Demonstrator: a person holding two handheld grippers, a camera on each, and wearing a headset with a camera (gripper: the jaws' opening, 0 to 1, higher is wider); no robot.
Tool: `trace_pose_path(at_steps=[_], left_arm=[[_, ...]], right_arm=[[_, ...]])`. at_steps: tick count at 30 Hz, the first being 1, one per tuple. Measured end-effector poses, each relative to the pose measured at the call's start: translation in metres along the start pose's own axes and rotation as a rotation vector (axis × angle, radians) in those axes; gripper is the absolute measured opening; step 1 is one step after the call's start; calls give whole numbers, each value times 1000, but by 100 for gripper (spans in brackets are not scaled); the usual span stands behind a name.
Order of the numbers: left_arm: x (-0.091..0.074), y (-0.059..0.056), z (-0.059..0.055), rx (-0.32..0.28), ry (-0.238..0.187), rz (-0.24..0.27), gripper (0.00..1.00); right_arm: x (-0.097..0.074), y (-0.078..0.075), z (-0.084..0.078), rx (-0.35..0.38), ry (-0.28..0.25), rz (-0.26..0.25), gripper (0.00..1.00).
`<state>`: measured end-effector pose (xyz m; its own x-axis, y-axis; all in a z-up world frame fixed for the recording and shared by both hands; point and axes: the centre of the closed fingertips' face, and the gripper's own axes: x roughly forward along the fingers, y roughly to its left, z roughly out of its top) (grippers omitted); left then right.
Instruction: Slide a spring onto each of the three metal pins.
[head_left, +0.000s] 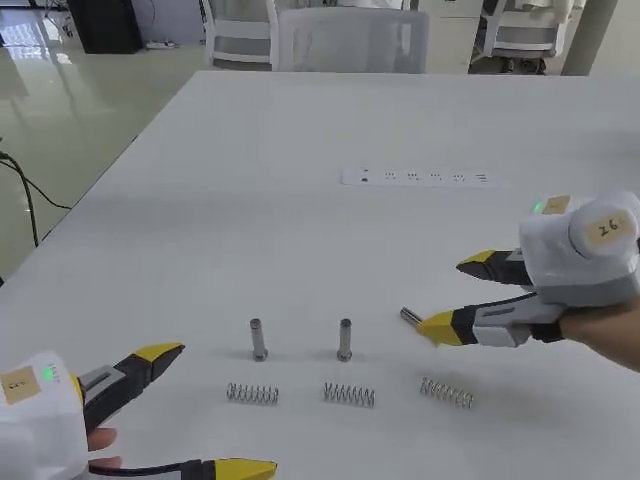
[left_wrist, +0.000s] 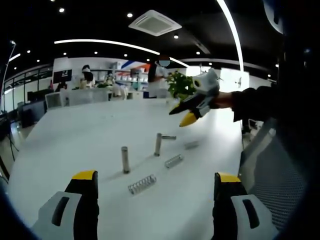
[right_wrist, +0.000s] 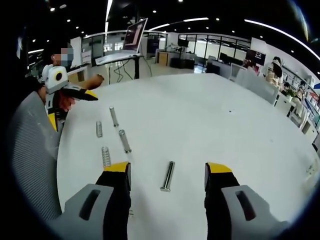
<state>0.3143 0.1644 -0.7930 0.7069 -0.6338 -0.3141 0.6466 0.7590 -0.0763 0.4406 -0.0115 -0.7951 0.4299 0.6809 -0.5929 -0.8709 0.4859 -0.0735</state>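
Two metal pins stand upright on the white table, one (head_left: 258, 340) left of the other (head_left: 344, 340). A third pin (head_left: 410, 316) lies flat, and in the right gripper view this pin (right_wrist: 167, 176) rests on the table between the open jaws, untouched. My right gripper (head_left: 455, 295) hovers open just right of it. Three springs (head_left: 252, 394) (head_left: 349, 394) (head_left: 446, 392) lie in a row in front of the pins. My left gripper (head_left: 210, 410) is open at the near left, short of the left spring (left_wrist: 142, 183), with nothing in it.
A white power strip (head_left: 420, 178) lies flat farther back on the table (head_left: 300, 200). Chairs (head_left: 350, 40) stand beyond the far edge. The table's left edge runs diagonally toward the near left, with shiny floor beyond it.
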Motion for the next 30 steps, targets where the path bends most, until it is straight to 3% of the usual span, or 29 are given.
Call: trace_pose_path(at_steps=[13,30], left_arm=[[0,-1,-2,-3,2,1,93],[0,1,-4,-10,2,4,92]], right_arm=[[25,-3,-10,18,86,-1,46],[42,-7,-24,30,168,-15,29]])
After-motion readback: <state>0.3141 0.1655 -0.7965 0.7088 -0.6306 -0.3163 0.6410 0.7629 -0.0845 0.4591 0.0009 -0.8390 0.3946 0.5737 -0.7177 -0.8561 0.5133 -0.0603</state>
